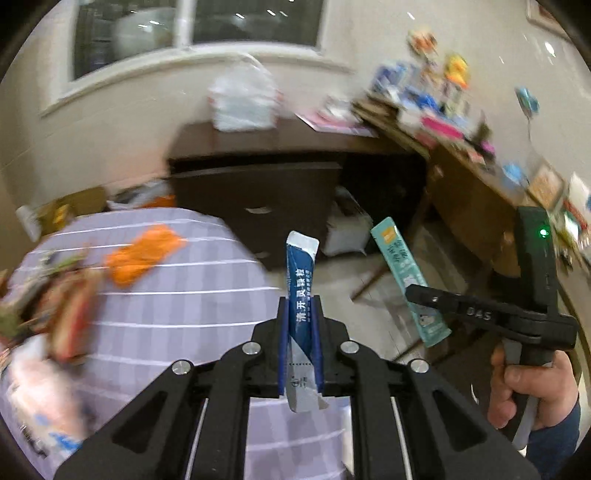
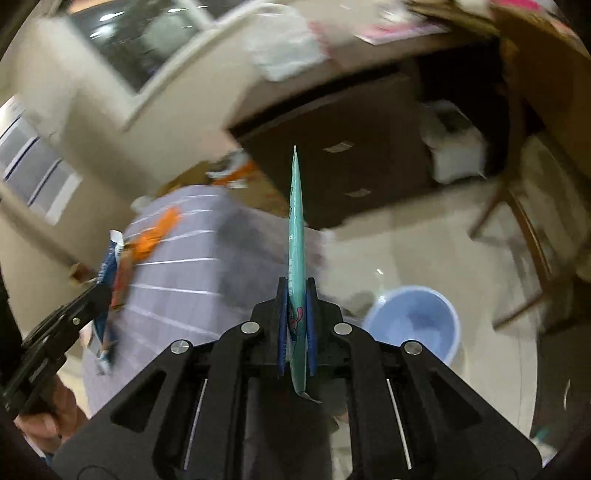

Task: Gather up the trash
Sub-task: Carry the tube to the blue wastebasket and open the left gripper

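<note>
Pinching sachets: left gripper blue sachet, right gripper teal sachet; bucket apparently empty.

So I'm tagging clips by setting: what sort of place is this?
Probably a lived-in room at home: a dark drawer cabinet under a window, a cluttered wooden table, and a blue bucket on the floor.

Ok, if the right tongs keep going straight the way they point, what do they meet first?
Probably the edge of the lilac checked cloth or the bare floor just beside it; depth is unclear. The blue bucket sits off to the right.
</note>
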A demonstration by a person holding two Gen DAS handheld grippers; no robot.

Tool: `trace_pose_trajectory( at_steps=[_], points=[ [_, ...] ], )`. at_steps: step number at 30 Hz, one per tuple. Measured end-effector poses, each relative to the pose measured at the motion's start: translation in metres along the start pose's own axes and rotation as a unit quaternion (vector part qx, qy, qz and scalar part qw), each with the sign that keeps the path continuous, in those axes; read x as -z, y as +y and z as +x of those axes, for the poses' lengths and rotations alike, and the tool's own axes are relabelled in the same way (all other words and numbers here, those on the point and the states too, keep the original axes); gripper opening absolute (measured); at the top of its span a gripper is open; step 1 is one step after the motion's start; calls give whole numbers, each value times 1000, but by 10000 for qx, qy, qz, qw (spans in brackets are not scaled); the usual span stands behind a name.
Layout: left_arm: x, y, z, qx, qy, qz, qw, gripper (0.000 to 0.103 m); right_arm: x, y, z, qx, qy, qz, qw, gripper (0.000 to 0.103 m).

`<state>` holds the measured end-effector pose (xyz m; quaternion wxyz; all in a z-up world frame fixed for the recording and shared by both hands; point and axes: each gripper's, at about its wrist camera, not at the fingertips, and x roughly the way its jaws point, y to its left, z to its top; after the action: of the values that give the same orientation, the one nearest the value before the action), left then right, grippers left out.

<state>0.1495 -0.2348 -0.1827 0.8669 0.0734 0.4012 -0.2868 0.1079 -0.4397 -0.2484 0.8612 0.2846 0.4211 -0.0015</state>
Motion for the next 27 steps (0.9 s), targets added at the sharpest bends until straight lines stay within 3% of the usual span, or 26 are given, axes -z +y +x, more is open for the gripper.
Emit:
trace_pose_trajectory(
  at_steps=[6, 14, 15, 16, 17, 18, 21, 24, 27],
  points=[
    [0, -44, 86, 192, 761, 317, 9964, 11, 6, -56, 29, 283, 264, 553, 9977, 9],
    [3, -71, 138, 497, 1333, 477, 9887, 14, 9, -95, 56, 341, 467, 985, 9935, 11],
    [3, -72, 140, 503, 1383, 496, 9879, 29, 10, -101, 61, 371, 524, 1056, 9923, 14],
    [2, -71, 142, 468, 1391, 490, 9880, 58, 10, -104, 62, 396, 551, 1115, 9914, 31],
    [1, -69, 140, 390, 1320, 453, 9894, 71, 11, -107, 63, 424, 543, 1178, 9906, 47],
    [-1, -67, 135, 326, 1170, 408, 9918, 84, 12, -109, 61, 449, 506, 1214, 9903, 70],
    [-4, -61, 127, 247, 1048, 388, 9934, 87, 13, -110, 52, 476, 372, 1276, 9900, 75],
    [-8, -55, 119, 121, 936, 359, 9949, 88, 12, -113, 46, 629, 230, 1350, 9886, 96],
    [-12, -49, 101, -27, 671, 338, 9972, 92, 9, -107, 31, 741, 24, 1383, 9876, 97]
  ],
)
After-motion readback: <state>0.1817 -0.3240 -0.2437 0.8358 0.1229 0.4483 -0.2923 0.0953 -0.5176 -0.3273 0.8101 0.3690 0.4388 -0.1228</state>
